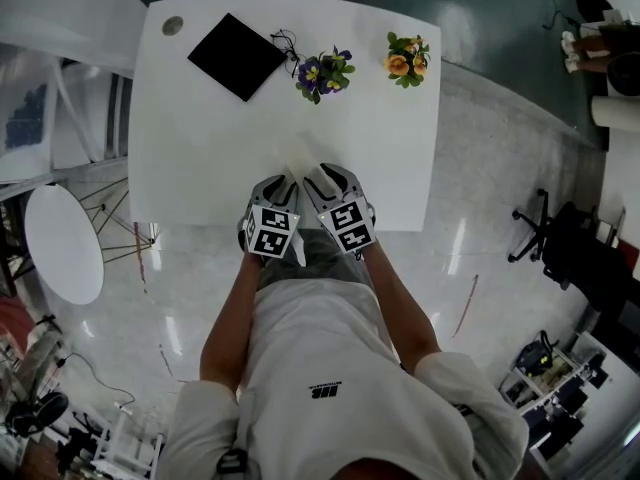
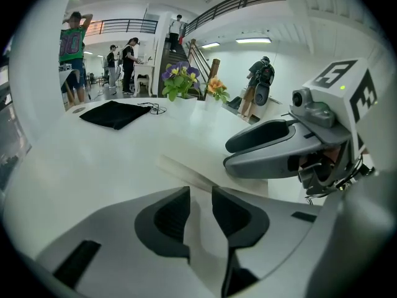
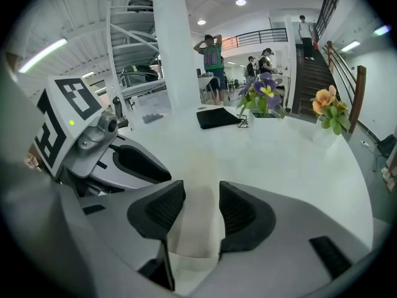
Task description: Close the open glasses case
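The glasses case (image 1: 300, 156) is a pale cream, nearly table-coloured piece lying near the front edge of the white table (image 1: 200, 168). My left gripper (image 1: 285, 180) and right gripper (image 1: 316, 175) meet at it side by side. In the left gripper view the jaws (image 2: 200, 213) stand close together with a thin cream part of the case (image 2: 205, 172) between the pads. In the right gripper view the case (image 3: 198, 166) fills the gap of the right gripper (image 3: 201, 216) from pad to pad. How far the case stands open is hard to tell.
At the back of the table lie a black cloth (image 1: 238, 55), a small cord (image 1: 285, 40), purple flowers (image 1: 322, 72) and orange flowers (image 1: 406, 58). A round white side table (image 1: 62, 243) stands left; an office chair (image 1: 540, 233) right. People stand far off (image 2: 73, 48).
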The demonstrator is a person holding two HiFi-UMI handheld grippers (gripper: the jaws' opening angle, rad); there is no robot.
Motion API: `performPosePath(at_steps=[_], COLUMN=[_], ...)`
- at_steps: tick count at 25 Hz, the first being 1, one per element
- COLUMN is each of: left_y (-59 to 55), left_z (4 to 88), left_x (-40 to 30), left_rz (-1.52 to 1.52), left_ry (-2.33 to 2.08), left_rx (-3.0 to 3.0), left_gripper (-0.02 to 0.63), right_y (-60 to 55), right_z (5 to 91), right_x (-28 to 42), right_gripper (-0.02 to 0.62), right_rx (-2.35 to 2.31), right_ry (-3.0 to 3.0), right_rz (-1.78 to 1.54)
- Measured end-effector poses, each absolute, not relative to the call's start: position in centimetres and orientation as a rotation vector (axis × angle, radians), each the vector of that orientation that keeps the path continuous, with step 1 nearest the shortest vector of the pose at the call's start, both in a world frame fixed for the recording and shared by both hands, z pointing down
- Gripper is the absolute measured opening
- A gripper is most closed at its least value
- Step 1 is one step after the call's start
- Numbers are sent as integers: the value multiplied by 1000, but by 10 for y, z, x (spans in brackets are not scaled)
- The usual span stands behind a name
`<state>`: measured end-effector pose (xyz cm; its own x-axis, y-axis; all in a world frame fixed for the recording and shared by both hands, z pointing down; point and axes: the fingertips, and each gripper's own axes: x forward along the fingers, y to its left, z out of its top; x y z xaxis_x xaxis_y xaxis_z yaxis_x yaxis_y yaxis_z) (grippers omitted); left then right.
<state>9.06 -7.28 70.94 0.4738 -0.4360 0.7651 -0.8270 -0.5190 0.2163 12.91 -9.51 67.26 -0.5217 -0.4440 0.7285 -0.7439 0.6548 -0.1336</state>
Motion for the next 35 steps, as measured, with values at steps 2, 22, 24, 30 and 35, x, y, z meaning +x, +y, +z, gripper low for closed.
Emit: performPosePath(at_steps=[2, 22, 24, 30, 35], left_y=[-72, -88, -89, -87, -85], left_z=[708, 605, 589, 551, 527], left_x=[90, 57, 53, 44, 44], left_rz=[880, 696, 674, 637, 597], left_ry=[-1040, -1217, -1242, -1293, -1310], left_rx=[2152, 2393, 2424, 2499, 2550], left_gripper=[133, 137, 137, 137, 137], right_y=[-95, -91, -90, -83, -80], right_z=[672, 592, 577, 539, 519], right_x=[129, 140, 140, 142, 148], right_gripper=[167, 170, 172, 172, 172], right_rx=[928, 1173, 1195, 1266, 1331], right_ry=[-2193, -2249, -2268, -2309, -2312], right_rz=[567, 418, 391, 327, 272])
